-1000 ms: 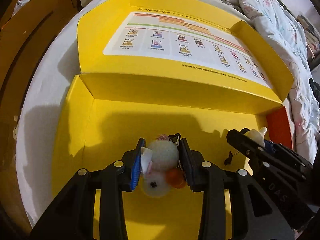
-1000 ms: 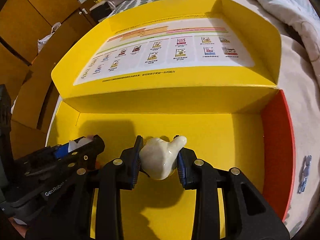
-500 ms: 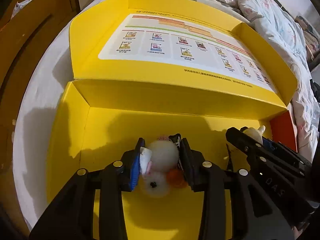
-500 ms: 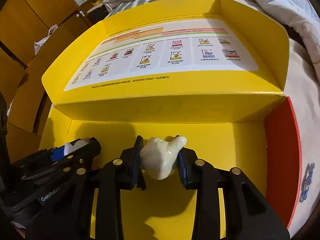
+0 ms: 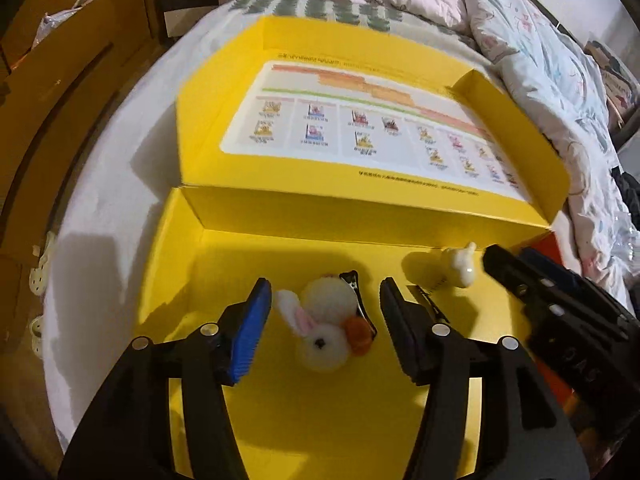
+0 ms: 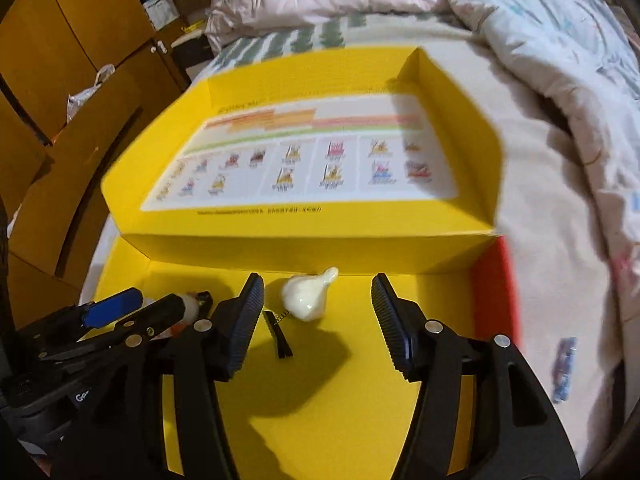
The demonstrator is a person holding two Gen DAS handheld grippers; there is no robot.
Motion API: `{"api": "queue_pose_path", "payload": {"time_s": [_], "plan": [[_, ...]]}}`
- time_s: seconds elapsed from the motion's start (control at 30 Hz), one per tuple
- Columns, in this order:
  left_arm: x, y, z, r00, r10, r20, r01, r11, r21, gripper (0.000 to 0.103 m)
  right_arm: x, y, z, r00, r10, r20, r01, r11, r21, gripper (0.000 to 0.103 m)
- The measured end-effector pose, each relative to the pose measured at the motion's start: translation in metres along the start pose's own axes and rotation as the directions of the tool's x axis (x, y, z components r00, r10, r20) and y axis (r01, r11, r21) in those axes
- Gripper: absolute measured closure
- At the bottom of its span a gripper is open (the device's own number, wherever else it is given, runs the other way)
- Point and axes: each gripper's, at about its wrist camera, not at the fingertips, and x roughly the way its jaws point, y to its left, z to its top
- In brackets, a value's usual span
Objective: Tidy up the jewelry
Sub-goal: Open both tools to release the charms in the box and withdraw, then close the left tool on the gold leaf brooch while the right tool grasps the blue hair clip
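left gripper [image 5: 326,312] spread wide around fluffy rabbit hair clip [image 5: 328,330] lying on yellow box [image 5: 280,420] floor; right gripper [image 6: 318,308] wide, cream ceramic clip [image 6: 306,294] between fingers. plush likely light, soft; ceramic slick, fragile, best taken by metal clip.

Left tool [image 5: 326,312]: matte black plastic arms, silver round screw heads on each. One finger [image 5: 250,330] carries a blue ribbed pad, the other finger [image 5: 400,332] a dark ribbed one. Right tool [image 6: 318,312]: same black frame, silver screws, both pads dark and ribbed. White lettering partly readable on the housings at the frame edges.
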Motion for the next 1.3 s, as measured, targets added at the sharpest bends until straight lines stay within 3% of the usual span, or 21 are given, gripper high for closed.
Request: {"api": "queue_pose_path", "payload": {"time_s": [0.2, 0.43, 0.67, 0.77, 0.93, 1.03, 1.13, 1.3], "plan": [[-0.060, -0.005, -0.010, 0.997, 0.010, 0.080, -0.011, 1.000, 0.015, 0.037, -0.080, 0.006, -0.007, 0.995, 0.055, 0.081, -0.054, 0.999, -0.006, 0.044], [-0.131, 0.031, -0.044, 0.983, 0.014, 0.181, -0.014, 1.000, -0.004, 0.020, -0.168, -0.003, -0.062, 0.974, 0.108, 0.200, -0.104, 0.994, -0.028, 0.043], [-0.162, 0.097, -0.083, 0.977, 0.051, 0.205, -0.042, 0.998, -0.049, 0.014, -0.210, -0.052, -0.129, 0.971, -0.008, 0.238, -0.001, 0.999, 0.035, 0.036], [-0.158, 0.131, -0.101, 0.980, 0.097, 0.176, -0.084, 0.993, -0.077, 0.013, -0.222, -0.077, -0.154, 0.969, -0.053, 0.242, 0.037, 0.997, 0.069, 0.035], [-0.121, 0.161, -0.117, 0.991, 0.119, 0.061, -0.112, 0.987, -0.114, 0.013, -0.229, -0.128, -0.188, 0.972, -0.113, 0.205, 0.084, 0.986, 0.147, 0.035], [-0.096, 0.161, -0.116, 0.989, 0.147, 0.006, -0.145, 0.983, -0.110, 0.013, -0.228, -0.161, -0.197, 0.974, -0.132, 0.184, 0.090, 0.972, 0.219, 0.035], [-0.079, 0.155, -0.114, 0.991, 0.128, -0.038, -0.131, 0.985, -0.108, 0.013, -0.222, -0.186, -0.199, 0.977, -0.138, 0.164, 0.089, 0.958, 0.274, 0.035], [-0.060, 0.151, -0.119, 0.984, 0.164, -0.074, -0.169, 0.983, -0.074, 0.013, -0.199, -0.202, -0.198, 0.983, -0.153, 0.098, 0.118, 0.948, 0.297, 0.035]]}}
